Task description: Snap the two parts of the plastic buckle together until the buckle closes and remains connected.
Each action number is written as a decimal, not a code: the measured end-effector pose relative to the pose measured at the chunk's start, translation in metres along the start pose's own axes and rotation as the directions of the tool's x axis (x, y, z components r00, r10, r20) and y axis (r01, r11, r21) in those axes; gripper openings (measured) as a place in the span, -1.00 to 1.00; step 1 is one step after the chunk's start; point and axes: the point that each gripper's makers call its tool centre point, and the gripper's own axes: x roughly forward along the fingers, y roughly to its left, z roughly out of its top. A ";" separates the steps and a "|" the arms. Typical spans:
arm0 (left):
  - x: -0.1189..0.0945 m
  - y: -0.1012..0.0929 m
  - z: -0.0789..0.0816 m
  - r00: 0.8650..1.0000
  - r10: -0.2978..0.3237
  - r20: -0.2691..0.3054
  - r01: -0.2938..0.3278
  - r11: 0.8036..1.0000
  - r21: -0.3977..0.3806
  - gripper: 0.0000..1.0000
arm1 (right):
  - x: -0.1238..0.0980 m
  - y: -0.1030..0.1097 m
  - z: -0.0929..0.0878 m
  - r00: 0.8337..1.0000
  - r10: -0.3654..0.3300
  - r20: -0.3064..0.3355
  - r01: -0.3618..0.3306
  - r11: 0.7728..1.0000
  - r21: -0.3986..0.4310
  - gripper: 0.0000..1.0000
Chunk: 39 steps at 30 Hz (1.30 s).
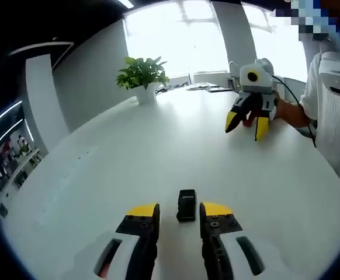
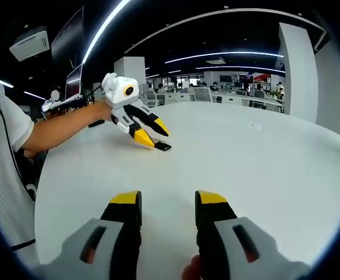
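- While I look along the left gripper [image 1: 179,211], I see its two yellow-tipped jaws standing apart, nothing held between them.
- A black plastic buckle part [image 1: 186,205] lies flat on the white table [image 1: 129,157], right in the gap between those jaw tips — I cannot tell whether either tip touches it.
- It looks small, dark and roughly rectangular, with a slightly glossy top; finer detail is too small for me to read.
- In the right gripper view the same piece [image 2: 162,146] shows as a thin black slab on the table [image 2: 263,169], just at the yellow tips of the left gripper [image 2: 152,135], which a person's bare forearm [image 2: 62,127] holds down low over it.
- I can make out only this one buckle piece.
- The right gripper [image 2: 168,201] has its jaws parted too, with bare table between them and nothing gripped.
- From the left gripper view, the right gripper [image 1: 247,123] hangs above the far right of the table, jaws spread and pointing down, well apart from the buckle part.
- A potted green plant [image 1: 141,76] sits at the far edge of the table, before bright windows.
- A white short-sleeved shirt [image 1: 333,99] shows at the right — the person's.
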 end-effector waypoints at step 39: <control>-0.111 -0.051 -0.029 0.797 0.603 0.037 -0.559 0.759 -0.335 -0.42 | -0.008 0.011 0.011 0.999 -0.034 0.000 0.034 0.999 -0.028 -0.27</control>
